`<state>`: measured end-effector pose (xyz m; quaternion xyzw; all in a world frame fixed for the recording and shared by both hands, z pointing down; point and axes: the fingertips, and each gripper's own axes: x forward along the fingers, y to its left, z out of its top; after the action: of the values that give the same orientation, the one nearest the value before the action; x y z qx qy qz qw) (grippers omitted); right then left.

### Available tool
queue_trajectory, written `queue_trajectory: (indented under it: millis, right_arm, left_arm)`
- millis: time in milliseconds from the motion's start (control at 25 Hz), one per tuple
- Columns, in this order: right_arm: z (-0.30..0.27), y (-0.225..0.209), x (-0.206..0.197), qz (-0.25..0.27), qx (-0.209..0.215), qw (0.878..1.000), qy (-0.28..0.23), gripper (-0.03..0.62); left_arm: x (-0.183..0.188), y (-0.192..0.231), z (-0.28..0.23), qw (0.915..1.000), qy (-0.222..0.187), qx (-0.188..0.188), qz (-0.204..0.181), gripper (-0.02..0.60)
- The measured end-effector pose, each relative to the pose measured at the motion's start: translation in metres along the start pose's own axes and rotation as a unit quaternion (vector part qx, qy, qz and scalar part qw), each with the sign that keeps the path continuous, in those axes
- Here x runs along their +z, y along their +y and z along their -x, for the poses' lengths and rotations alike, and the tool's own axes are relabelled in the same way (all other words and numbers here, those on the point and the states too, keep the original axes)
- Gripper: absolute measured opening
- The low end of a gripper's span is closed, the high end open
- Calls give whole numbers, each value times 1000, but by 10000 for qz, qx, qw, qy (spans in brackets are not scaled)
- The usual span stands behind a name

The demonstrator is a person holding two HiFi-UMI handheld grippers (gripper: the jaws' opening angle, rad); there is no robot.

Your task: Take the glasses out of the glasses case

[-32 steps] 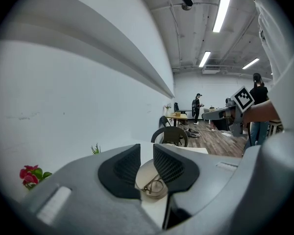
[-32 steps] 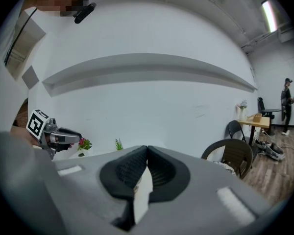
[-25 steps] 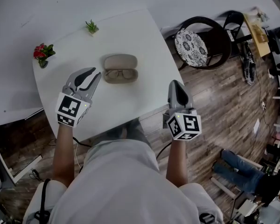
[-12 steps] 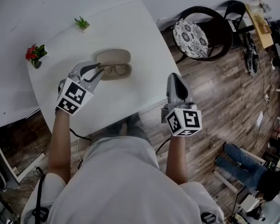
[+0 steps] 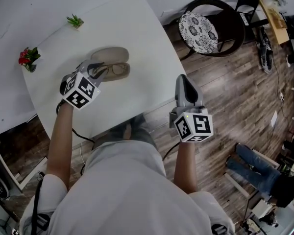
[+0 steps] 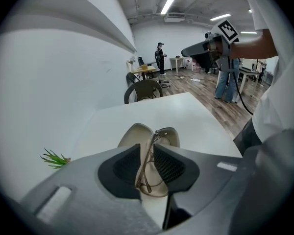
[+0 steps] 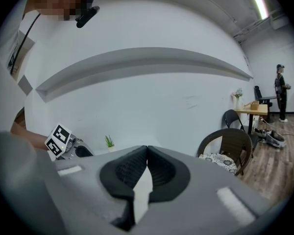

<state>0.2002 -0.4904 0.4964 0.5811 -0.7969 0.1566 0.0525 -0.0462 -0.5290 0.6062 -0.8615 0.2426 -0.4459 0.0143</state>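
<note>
Two tools, one in each hand, are seen from above at a white counter (image 5: 142, 28). The open glasses case (image 5: 110, 58) lies on the counter with its lid folded back toward the wall, and the glasses (image 5: 116, 70) rest in the near half.

Left tool (image 5: 102, 71): reaches in from the case's left end, its tips over the near half of the case. In the left gripper view the left tool (image 6: 146, 150) has its jaws drawn in to a narrow gap, with the thin frame of the glasses (image 6: 146, 179) running lengthwise between the two ribbed pads — one pad on each side of the frame. The glasses lie in the case (image 6: 133, 137), whose pale shell shows just beyond the jaw tips.

Right tool (image 5: 183, 81): held well apart from the case, past the counter's near right edge and over the wooden floor. The right gripper view shows the right tool (image 7: 147, 149) with its jaws together at the tips and nothing between them.

Also on the counter, along the far edge — a small green plant (image 5: 75, 20) and a pot of red flowers (image 5: 28, 58). A dark chair (image 5: 208, 26) with a patterned cushion stands off the counter's right corner.
</note>
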Motion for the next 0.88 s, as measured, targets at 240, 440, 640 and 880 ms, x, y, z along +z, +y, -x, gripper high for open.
queue_trajectory:
  millis: [240,440,640,880]
  right_arm:
    - [4,-19,-10,-72,-57,9999,123,3]
    - [6,-28,-16,-109,-91,9997,212,3]
    - [4,-33,-16,-88,-70,9996,256,3]
    - [6,-42,-19,-114,-107,9994,320,3]
  left_arm:
    - [-13,-6,-29,9989,379,-225,-139,94]
    - [-22,-6,-41,9980,552,-279,-151,92]
    - [-24,-8,-51,9968,669,-381,-236,92]
    - [-28,-11,-60,9955,777,-444,-324,89]
